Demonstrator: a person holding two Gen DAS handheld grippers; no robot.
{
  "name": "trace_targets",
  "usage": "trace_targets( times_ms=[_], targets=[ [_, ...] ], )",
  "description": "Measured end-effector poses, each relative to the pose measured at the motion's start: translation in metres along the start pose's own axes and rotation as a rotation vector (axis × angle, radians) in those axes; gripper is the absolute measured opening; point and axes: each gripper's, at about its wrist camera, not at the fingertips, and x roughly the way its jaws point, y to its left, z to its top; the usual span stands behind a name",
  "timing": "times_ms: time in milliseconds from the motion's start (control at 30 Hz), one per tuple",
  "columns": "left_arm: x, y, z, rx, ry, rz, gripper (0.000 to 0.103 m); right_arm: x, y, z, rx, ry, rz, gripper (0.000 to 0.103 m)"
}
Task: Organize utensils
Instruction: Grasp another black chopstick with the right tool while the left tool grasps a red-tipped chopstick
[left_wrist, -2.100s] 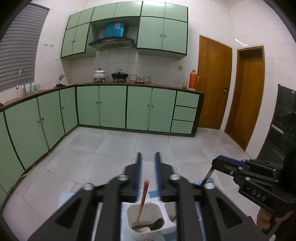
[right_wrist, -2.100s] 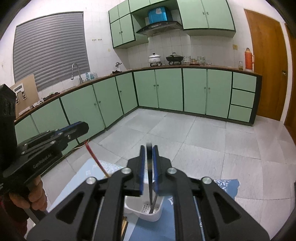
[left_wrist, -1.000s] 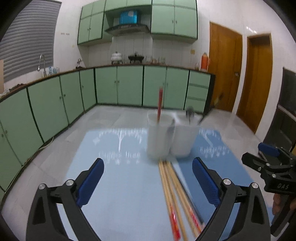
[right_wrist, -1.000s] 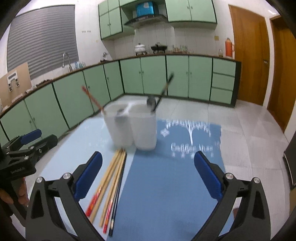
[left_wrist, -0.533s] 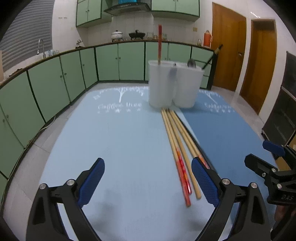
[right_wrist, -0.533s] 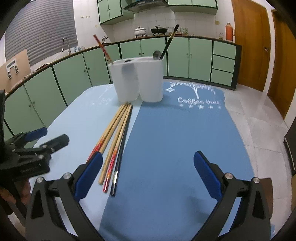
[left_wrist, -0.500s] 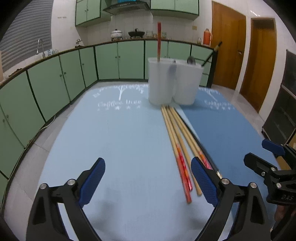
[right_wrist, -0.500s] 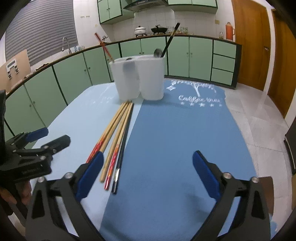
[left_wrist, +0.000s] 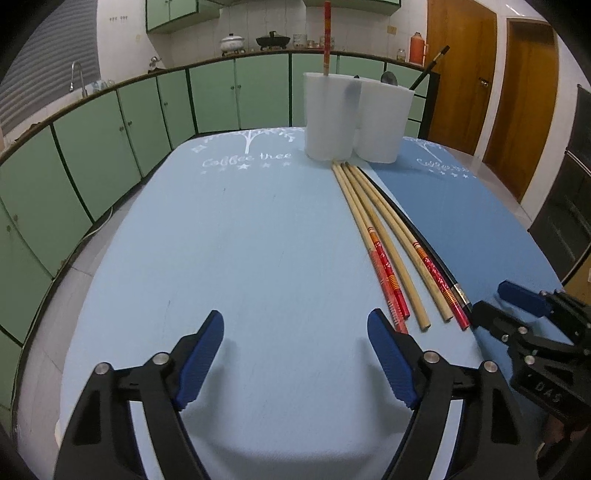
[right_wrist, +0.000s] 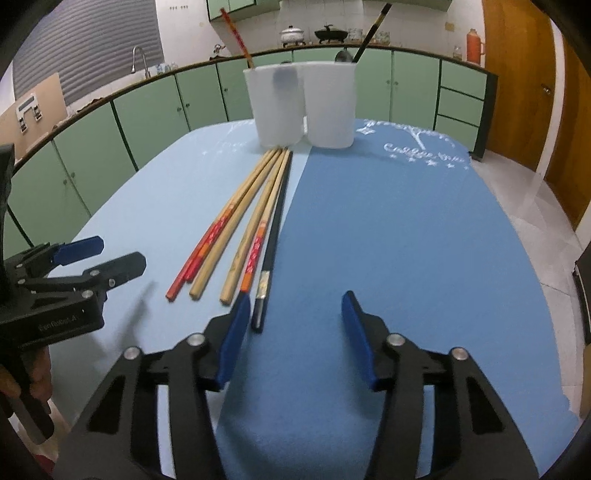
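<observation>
Several wooden chopsticks with red ends (left_wrist: 384, 236) (right_wrist: 236, 221) and one black chopstick (right_wrist: 271, 236) lie side by side on the blue table mat. Behind them stands a white two-cup holder (left_wrist: 351, 118) (right_wrist: 303, 107). Its left cup has a red chopstick, its right cup a spoon and a black chopstick. My left gripper (left_wrist: 295, 354) (right_wrist: 118, 254) hovers low at the near left of the chopsticks, its jaws closing with nothing between them. My right gripper (right_wrist: 295, 325) (left_wrist: 491, 299) is closing too. The black chopstick's near end lies just inside its left finger, untouched.
The mat is light blue on the left (left_wrist: 240, 240) and darker blue on the right (right_wrist: 406, 240). The table edge (left_wrist: 85, 251) drops to a tiled floor. Green kitchen cabinets (left_wrist: 110, 122) and wooden doors (left_wrist: 458, 74) are far behind.
Both grippers have sunk toward the table and now sit at the chopsticks' near ends. The right jaws have narrowed a lot, the left jaws a little.
</observation>
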Motion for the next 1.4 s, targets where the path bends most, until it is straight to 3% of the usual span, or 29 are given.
trace_targets(
  times_ms=[367,600,1100,1333,1400],
  targets=[
    [0.005,0.001,-0.001,-0.025,0.017,-0.017,0.079,0.003,0.018,-0.004,-0.091,-0.010,-0.049,0.031],
    [0.004,-0.002,-0.001,-0.024,0.016,-0.030,0.079,0.002,0.018,-0.003,-0.107,-0.012,-0.035,0.007],
    [0.013,-0.030,-0.004,-0.007,0.041,-0.063,0.078,-0.007,-0.021,-0.004,-0.007,-0.006,-0.068,0.006],
    [0.015,-0.036,-0.004,0.004,0.028,-0.045,0.059,-0.006,-0.024,-0.004,0.001,-0.006,-0.062,0.006],
    [0.015,-0.037,-0.004,0.002,0.025,-0.044,0.048,-0.006,-0.022,-0.004,0.004,-0.005,-0.061,0.006]
  ],
)
